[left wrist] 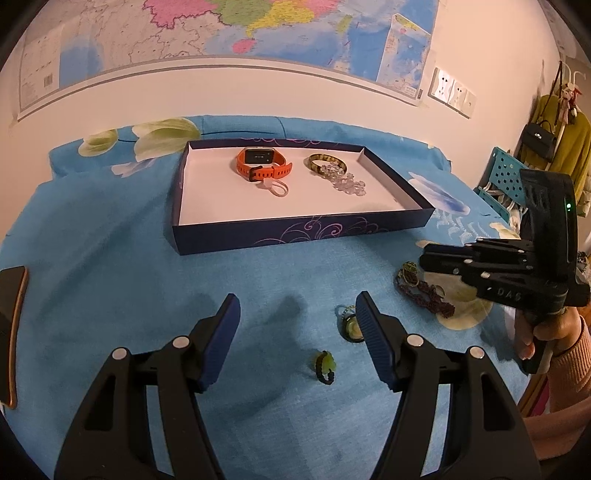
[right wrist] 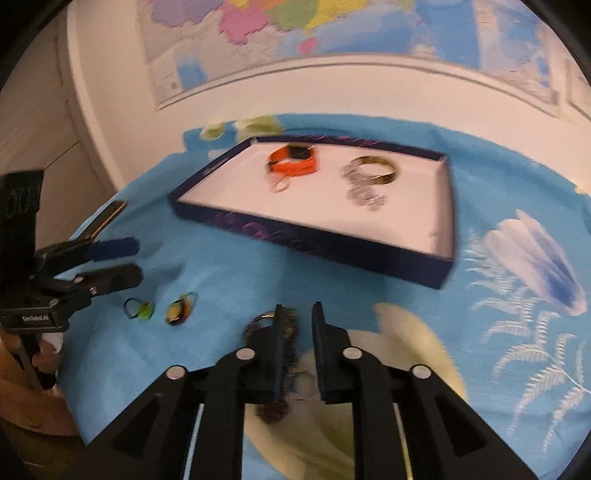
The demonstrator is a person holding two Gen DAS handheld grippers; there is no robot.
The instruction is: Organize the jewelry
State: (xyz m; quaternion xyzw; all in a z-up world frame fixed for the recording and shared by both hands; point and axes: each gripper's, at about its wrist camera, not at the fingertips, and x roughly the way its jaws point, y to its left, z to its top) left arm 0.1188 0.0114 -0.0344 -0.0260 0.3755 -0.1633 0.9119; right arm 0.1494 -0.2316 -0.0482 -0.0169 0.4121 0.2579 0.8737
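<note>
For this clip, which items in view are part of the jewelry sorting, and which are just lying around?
Part of the job:
- box, holding orange watch, bangle, clear bead string
- green ring
- round pendant
- braided bracelet

Just lying about:
- phone
- wall map
- handbag
- blue floral cloth

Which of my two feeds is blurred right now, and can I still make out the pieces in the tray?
Left wrist view: sharp; orange watch and bangle read clearly in the tray, with fisheye bending at the edges. Right wrist view: motion-smeared; watch and bangle recognisable, fine detail lost.
</note>
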